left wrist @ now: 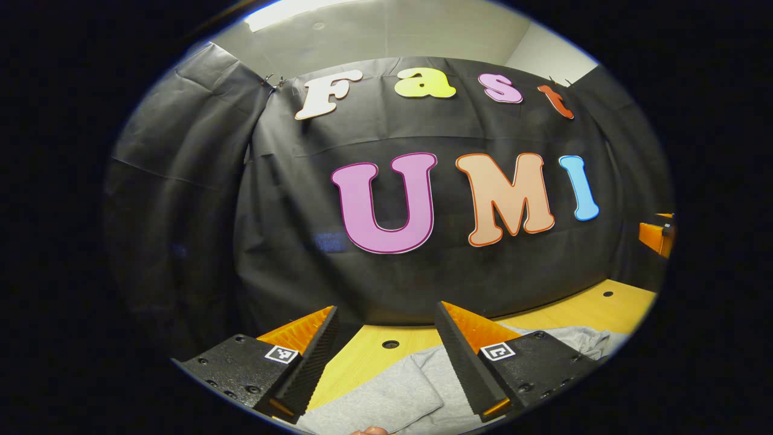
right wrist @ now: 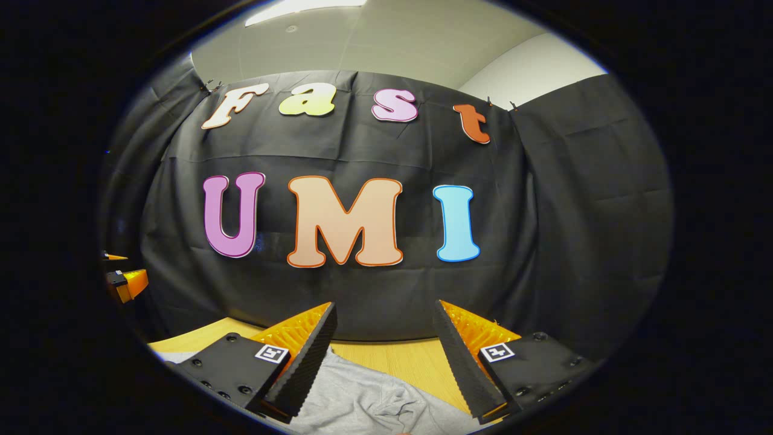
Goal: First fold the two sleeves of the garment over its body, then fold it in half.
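A grey garment [left wrist: 386,393] lies on the wooden table [left wrist: 604,308], below and just ahead of my left gripper [left wrist: 386,309]. That gripper is open, held above the cloth with nothing between its fingers. A folded flap of the garment sits between the two fingers in the left gripper view. My right gripper [right wrist: 384,305] is also open and empty, raised over a rumpled part of the grey garment [right wrist: 362,399]. Both cameras look level at the booth wall, so most of the garment is hidden below.
The wooden table [right wrist: 392,356] runs back to the black cloth wall, and round holes [left wrist: 390,344] dot its top. Part of the other gripper [left wrist: 658,235] shows at the far right of the left gripper view. A fingertip [left wrist: 369,431] shows at the bottom edge.
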